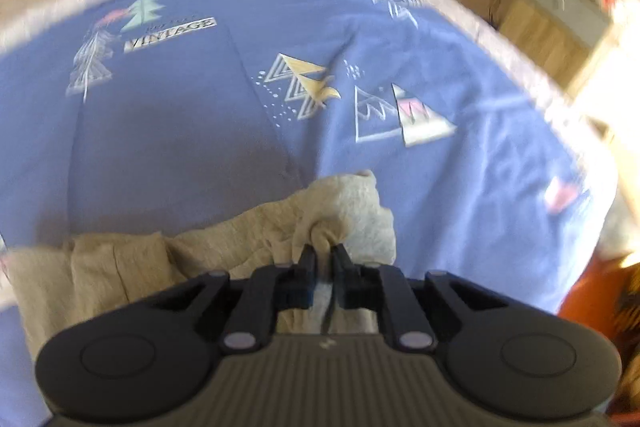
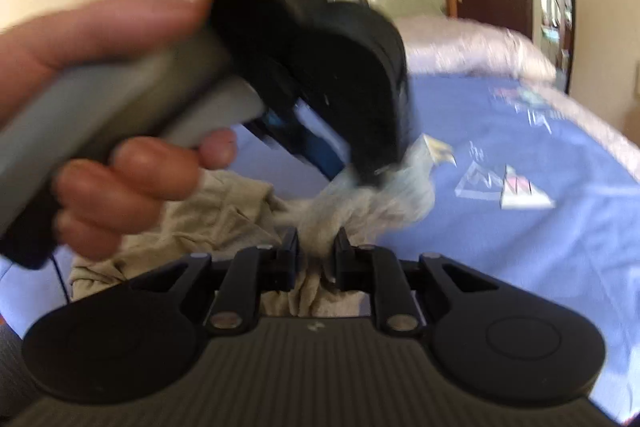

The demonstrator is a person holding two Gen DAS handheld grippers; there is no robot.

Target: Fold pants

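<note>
Grippers, left (image 1: 323, 250) and right (image 2: 317, 238), pinch pants (image 1: 248, 227) edge.

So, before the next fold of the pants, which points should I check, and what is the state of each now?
1. Left claw shut on the beige pants: ok, the fingers pinch a bunch of fabric.
2. Right claw shut on the pants: ok, fabric is bunched between its fingers.
3. The two claws apart from each other: not ok, the left claw sits just above the right one's grip.
4. Blue bedsheet free ahead for laying the pants: ok.
5. Pants flat and smooth: not ok, they lie crumpled.
6. Which part of the pants is held, waist or leg end: cannot tell.
</note>
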